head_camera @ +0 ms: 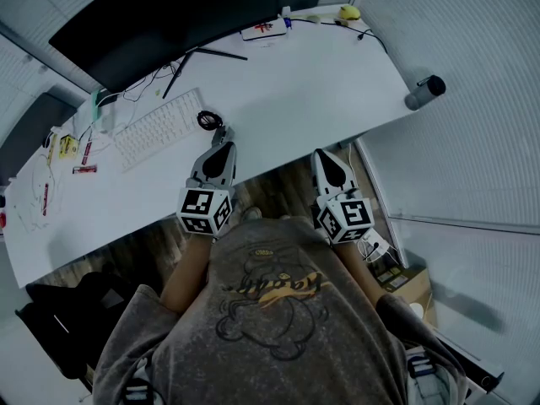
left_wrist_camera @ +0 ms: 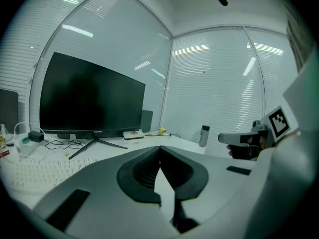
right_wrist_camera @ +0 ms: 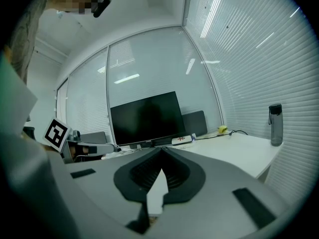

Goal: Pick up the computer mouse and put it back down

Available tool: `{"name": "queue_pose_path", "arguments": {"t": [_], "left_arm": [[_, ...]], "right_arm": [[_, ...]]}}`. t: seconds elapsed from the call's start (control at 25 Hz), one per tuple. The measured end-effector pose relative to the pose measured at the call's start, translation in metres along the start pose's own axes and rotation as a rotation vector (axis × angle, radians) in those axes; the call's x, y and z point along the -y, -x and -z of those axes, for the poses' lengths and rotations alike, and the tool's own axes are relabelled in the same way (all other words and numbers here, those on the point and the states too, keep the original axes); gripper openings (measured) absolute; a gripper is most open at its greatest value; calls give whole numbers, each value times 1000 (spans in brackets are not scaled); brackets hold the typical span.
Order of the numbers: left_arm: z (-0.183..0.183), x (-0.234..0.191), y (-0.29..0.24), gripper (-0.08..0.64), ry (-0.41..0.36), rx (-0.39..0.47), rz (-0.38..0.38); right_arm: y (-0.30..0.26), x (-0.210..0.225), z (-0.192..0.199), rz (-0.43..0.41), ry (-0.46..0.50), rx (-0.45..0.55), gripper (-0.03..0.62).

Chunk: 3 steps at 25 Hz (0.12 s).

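The left hand-held gripper point(head_camera: 223, 135) and right hand-held gripper point(head_camera: 325, 157) are held closed and empty at the surface's point(head_camera: 321, 83) near edge, the dark item taken for the computer mouse point(head_camera: 207, 120) lying at 11 o'clock off the left tip, judged consistent with approach or completed set-down.

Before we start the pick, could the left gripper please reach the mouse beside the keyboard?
Probably yes: the left gripper sits just short of the mouse with only bare desk between them, though its shut jaws would need opening first.
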<state>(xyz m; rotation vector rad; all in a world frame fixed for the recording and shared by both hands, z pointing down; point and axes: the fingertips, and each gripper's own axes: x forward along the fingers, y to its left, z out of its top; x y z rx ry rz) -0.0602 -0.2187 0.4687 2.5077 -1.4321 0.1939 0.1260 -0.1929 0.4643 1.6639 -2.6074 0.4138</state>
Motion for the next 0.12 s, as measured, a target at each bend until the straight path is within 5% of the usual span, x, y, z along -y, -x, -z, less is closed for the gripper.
{"name": "queue_pose_path", "arguments": {"t": [0.12], "left_arm": [[0,1,0,18,1,0,2]], "right_arm": [[0,0,0,-1,-1,-1,5]]}}
